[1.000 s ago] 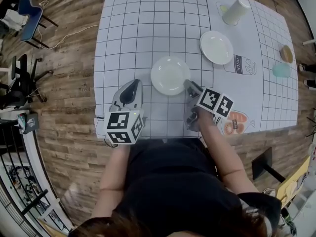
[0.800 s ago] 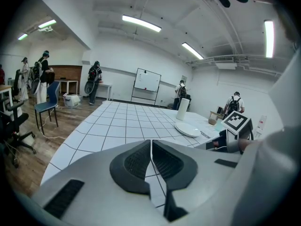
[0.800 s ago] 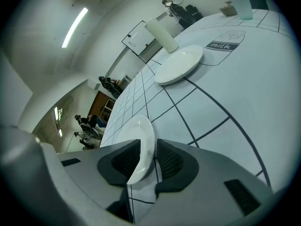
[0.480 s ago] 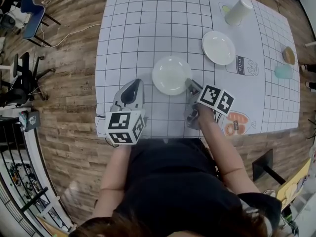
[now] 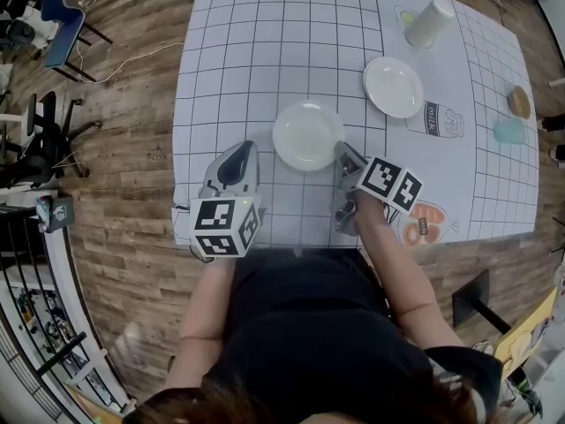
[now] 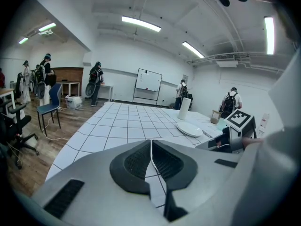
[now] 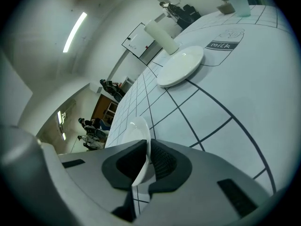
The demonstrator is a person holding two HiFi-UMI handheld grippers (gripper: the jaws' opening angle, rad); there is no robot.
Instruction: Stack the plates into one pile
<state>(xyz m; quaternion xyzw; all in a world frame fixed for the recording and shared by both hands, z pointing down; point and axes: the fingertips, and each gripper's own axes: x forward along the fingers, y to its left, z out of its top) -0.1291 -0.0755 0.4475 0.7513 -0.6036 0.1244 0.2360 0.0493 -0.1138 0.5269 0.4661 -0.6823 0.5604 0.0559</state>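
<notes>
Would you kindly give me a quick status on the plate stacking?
Left gripper shut, empty. Right gripper: jaws just closing on near round white plate, at rim. Second white plate apart, path unobstructed.

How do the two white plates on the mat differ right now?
The near plate has its rim in the right claw, whose jaws have just been closing on it; the far plate lies free. The far plate lies beside the printed milk carton; the near plate lies away from it. Both are white, round and right side up.

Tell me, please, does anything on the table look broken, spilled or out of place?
Nothing stands out: the near plate and the far plate lie flat and whole, the cup stands upright, nothing is spilled.
</notes>
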